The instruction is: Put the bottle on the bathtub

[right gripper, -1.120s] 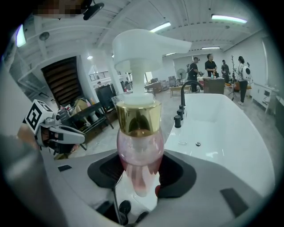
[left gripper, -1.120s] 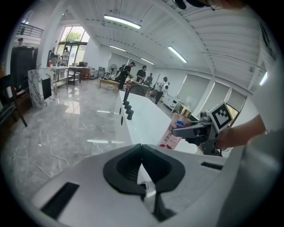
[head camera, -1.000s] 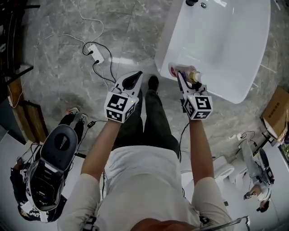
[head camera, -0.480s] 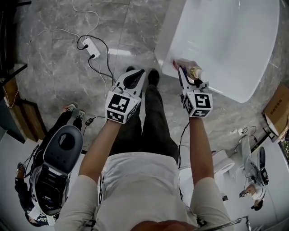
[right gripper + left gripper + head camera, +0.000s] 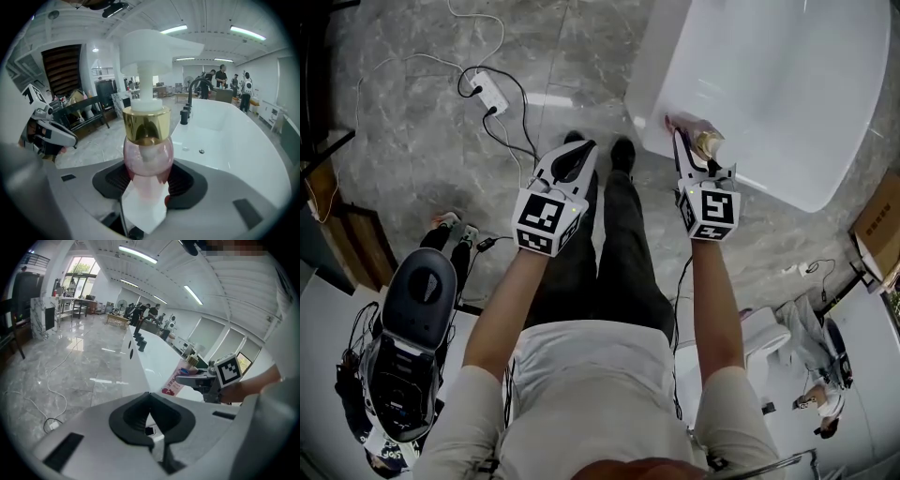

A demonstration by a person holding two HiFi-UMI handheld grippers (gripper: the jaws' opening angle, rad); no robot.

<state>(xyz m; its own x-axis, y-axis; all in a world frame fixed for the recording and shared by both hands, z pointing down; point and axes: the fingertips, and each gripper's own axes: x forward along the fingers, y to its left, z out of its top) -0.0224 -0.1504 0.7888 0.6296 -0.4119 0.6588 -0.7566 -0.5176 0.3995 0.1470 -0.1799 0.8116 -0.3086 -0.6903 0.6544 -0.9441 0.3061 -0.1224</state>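
Note:
A pink pump bottle (image 5: 147,154) with a gold collar and white pump head stands upright between the jaws of my right gripper (image 5: 149,176), which is shut on it. In the head view the bottle (image 5: 694,136) is held at the near rim of the white bathtub (image 5: 787,84). The left gripper view shows the bottle (image 5: 177,380) and its pink label over that rim, with the bathtub (image 5: 154,355) stretching away. My left gripper (image 5: 572,169) hangs over the floor left of the tub, jaws shut with nothing in them.
A white power strip (image 5: 483,91) and cables lie on the grey marble floor at upper left. A black and white machine (image 5: 408,347) stands at lower left. A black tap (image 5: 190,101) rises at the tub's far end. A cardboard box (image 5: 877,220) sits at right. People stand in the background.
My right gripper has carried the bottle slightly up and farther over the tub's rim. The left gripper has shifted only a little.

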